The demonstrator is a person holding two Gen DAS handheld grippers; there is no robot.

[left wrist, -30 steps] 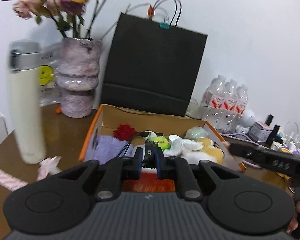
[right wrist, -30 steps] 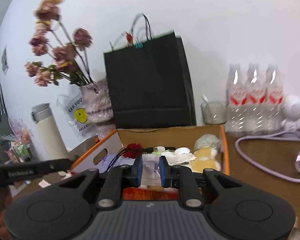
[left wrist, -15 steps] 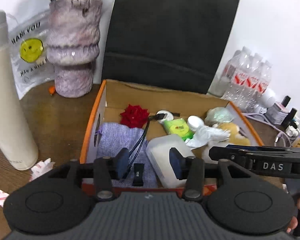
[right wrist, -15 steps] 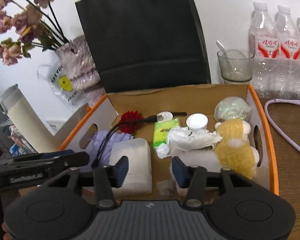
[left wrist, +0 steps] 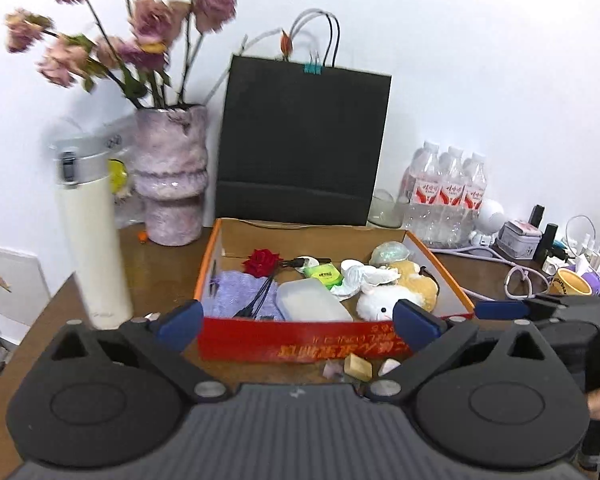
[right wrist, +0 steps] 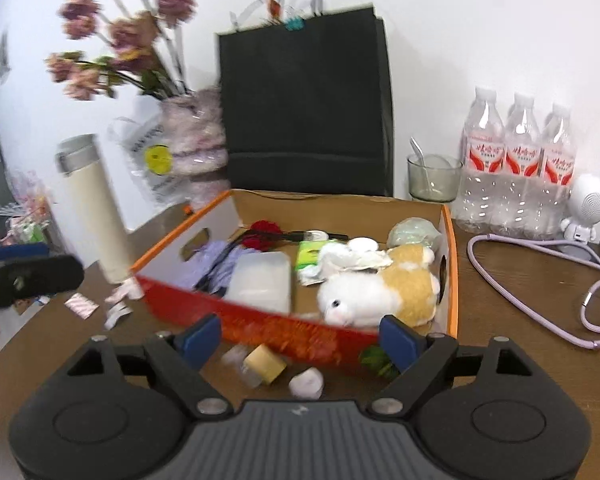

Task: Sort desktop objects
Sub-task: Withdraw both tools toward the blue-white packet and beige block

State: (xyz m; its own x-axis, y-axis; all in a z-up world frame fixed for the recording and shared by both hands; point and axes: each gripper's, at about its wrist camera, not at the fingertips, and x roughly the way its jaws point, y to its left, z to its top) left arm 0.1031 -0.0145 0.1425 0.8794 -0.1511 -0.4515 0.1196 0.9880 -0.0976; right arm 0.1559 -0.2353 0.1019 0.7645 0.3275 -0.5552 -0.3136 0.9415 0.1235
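Note:
An open cardboard box (left wrist: 320,342) with a red front wall and orange rim stands on the brown desk (left wrist: 160,264). It holds a plush toy (right wrist: 380,292), a clear plastic case (left wrist: 312,306), purple cloth (left wrist: 236,296), a red flower (left wrist: 262,262), a green packet (left wrist: 324,274) and black cables. My left gripper (left wrist: 298,324) is open wide and empty, just in front of the box. My right gripper (right wrist: 300,338) is open wide and empty at the box's front right. A tan block (right wrist: 266,364) and a white pebble (right wrist: 308,384) lie on the desk between its fingers.
A white thermos (left wrist: 94,236) stands left of the box. A pink vase (left wrist: 172,192) with dried flowers and a black paper bag (left wrist: 300,148) stand behind it. Water bottles (right wrist: 520,172), a glass cup (right wrist: 432,178), a purple cable (right wrist: 540,280) and small items are at the right.
Both grippers opened from shut to wide open and pulled back from over the box to in front of it. The small black item the left gripper held now lies in the box.

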